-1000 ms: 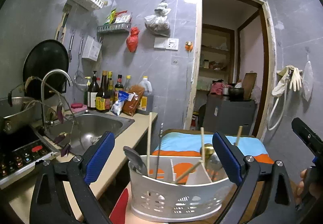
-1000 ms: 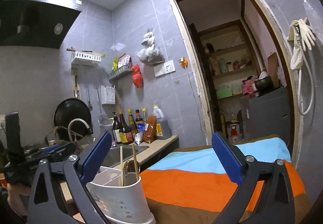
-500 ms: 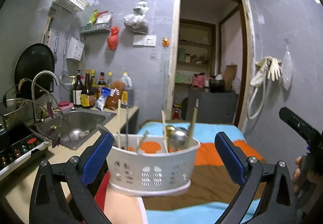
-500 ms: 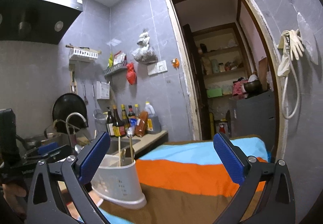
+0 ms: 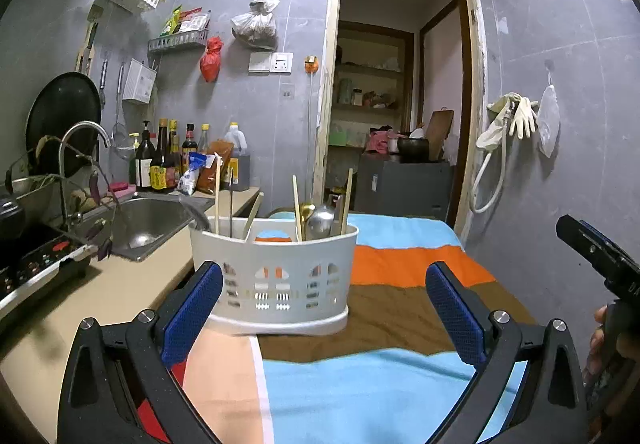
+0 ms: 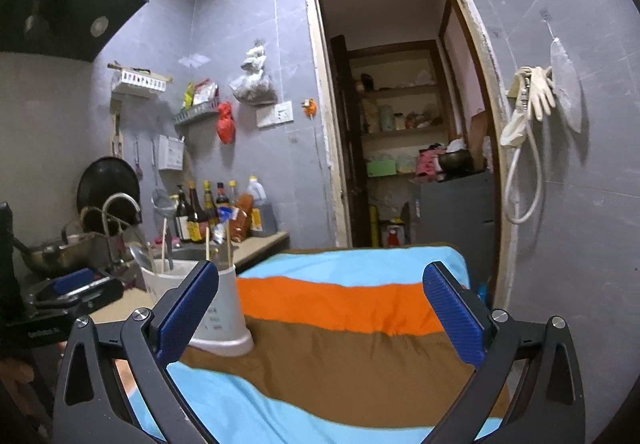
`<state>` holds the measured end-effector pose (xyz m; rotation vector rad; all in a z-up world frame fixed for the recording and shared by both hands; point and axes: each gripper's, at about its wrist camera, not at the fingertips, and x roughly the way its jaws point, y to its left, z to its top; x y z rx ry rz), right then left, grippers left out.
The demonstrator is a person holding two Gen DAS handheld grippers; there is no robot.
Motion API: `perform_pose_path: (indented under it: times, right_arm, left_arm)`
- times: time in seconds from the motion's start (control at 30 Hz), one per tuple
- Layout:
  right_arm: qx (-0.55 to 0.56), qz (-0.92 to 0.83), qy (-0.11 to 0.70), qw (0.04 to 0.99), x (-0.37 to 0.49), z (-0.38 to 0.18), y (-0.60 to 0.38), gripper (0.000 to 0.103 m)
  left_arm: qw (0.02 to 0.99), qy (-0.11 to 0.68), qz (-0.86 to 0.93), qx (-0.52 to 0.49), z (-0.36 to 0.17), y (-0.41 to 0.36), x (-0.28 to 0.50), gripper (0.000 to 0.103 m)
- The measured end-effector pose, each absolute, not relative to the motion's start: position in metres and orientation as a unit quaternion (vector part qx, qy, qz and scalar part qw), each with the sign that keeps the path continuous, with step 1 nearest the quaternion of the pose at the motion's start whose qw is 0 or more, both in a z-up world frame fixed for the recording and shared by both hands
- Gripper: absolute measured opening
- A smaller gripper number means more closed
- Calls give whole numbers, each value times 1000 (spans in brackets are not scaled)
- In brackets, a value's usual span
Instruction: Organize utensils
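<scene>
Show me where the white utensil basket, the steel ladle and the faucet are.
white utensil basket (image 5: 280,268): left wrist view, front wall.
steel ladle (image 5: 320,222): left wrist view, bowl.
faucet (image 5: 86,128): left wrist view, curved spout.

Both fisheye views are dimly and coolly lit from ceiling lights, strongly bowed and vignetted black at the edges, with glare patches on the grey tiled wall (image 5: 560,64).
</scene>
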<state>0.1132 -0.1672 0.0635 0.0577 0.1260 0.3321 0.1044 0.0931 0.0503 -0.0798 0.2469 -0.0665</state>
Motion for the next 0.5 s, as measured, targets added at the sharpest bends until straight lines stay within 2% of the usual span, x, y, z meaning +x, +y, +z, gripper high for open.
perform_pose_path:
  times: [0.5]
  right_arm:
    - [-19,116,63,991,87,39,-158,103]
  left_arm:
    - [994,107,8,-19,28,90,76,100]
